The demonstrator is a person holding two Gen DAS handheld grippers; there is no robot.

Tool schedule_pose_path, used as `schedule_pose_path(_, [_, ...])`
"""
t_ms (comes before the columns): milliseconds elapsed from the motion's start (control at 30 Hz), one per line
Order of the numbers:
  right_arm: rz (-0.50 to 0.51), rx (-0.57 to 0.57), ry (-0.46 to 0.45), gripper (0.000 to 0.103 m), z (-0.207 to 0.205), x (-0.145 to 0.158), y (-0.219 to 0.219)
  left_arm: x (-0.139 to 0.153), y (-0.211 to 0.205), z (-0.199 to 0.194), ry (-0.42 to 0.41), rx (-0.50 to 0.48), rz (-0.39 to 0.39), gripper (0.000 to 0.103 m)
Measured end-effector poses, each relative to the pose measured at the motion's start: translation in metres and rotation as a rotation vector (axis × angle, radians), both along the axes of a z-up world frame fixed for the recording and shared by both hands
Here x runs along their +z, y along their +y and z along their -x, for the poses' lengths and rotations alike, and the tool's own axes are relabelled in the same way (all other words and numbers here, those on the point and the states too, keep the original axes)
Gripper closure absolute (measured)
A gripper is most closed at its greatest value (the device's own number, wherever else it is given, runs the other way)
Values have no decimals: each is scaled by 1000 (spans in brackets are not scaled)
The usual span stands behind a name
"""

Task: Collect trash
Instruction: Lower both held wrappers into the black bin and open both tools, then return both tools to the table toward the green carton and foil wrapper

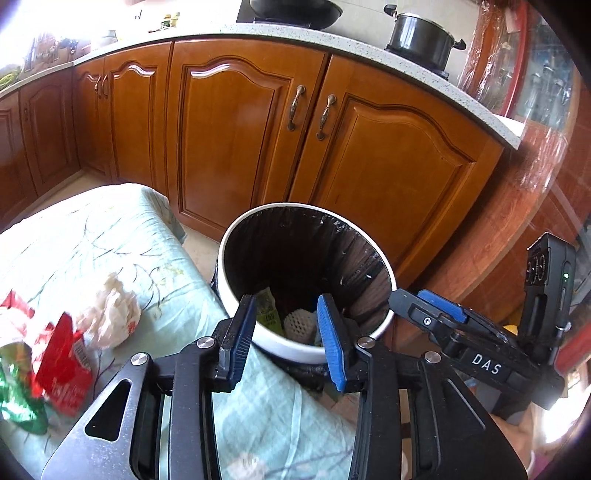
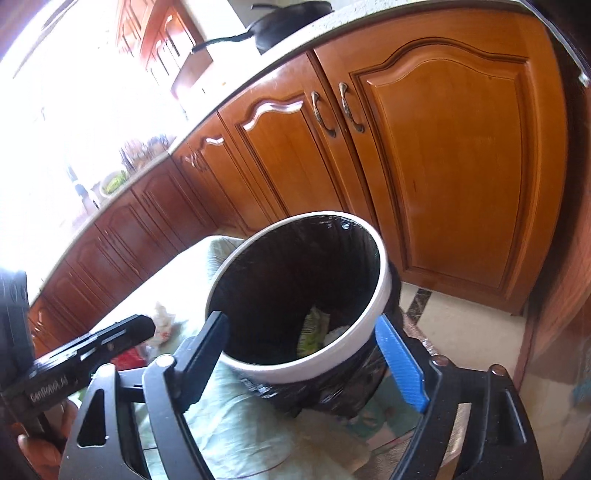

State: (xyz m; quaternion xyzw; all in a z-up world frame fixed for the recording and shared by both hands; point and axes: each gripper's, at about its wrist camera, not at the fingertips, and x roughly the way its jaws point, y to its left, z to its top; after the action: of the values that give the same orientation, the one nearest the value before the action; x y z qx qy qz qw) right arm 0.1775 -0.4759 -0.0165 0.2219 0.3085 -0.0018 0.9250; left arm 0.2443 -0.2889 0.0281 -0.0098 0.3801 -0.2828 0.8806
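Observation:
A white bin [image 1: 229, 240] lined with a black bag stands on the floor beside a cloth-covered table [image 1: 92, 229]. Inside lie a green wrapper [image 1: 267, 312] and a white foam net [image 1: 300, 326]. My left gripper [image 1: 288, 338] is open and empty, just over the bin's near rim. On the table to its left lie a crumpled white paper [image 1: 112, 312], a red wrapper [image 1: 64, 365] and a green wrapper [image 1: 18, 402]. My right gripper [image 2: 306, 358] is open and empty, its fingers either side of the bin [image 2: 386, 284]; it also shows in the left wrist view [image 1: 436, 310].
Wooden cabinets [image 1: 258, 122] stand close behind the bin, under a speckled counter [image 1: 369, 48] with a black pot [image 1: 421, 37] and a pan [image 1: 295, 11]. A wooden panel [image 1: 535, 192] is at the right. Tiled floor [image 2: 461, 325] lies right of the bin.

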Motion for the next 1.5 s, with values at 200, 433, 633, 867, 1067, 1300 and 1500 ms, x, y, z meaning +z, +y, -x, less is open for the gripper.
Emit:
schedule_pose_path(200, [-47, 22, -17, 12, 17, -3, 24, 6, 33, 37, -36, 26, 10, 60])
schedule_pose_path(433, [-67, 82, -6, 12, 28, -6, 56, 3, 85, 60, -21, 101, 26, 60])
schedule_pose_path(633, [-65, 147, -8, 12, 34, -8, 87, -4, 128, 76, -14, 171, 21, 60])
schedule_pose_path(867, [-52, 254, 7, 12, 40, -14, 132, -17, 167, 88, 13, 248, 20, 60])
schedule_pose_path(1067, [-33, 334, 14, 12, 41, -14, 162, -23, 199, 95, 19, 310, 19, 60])
schedule_pose_path(1300, [-20, 404, 25, 12, 36, -15, 192, -32, 237, 96, 31, 382, -10, 60])
schedule_pose_path(1500, [-5, 448, 33, 12, 29, -16, 214, -34, 268, 92, 27, 440, -34, 59])
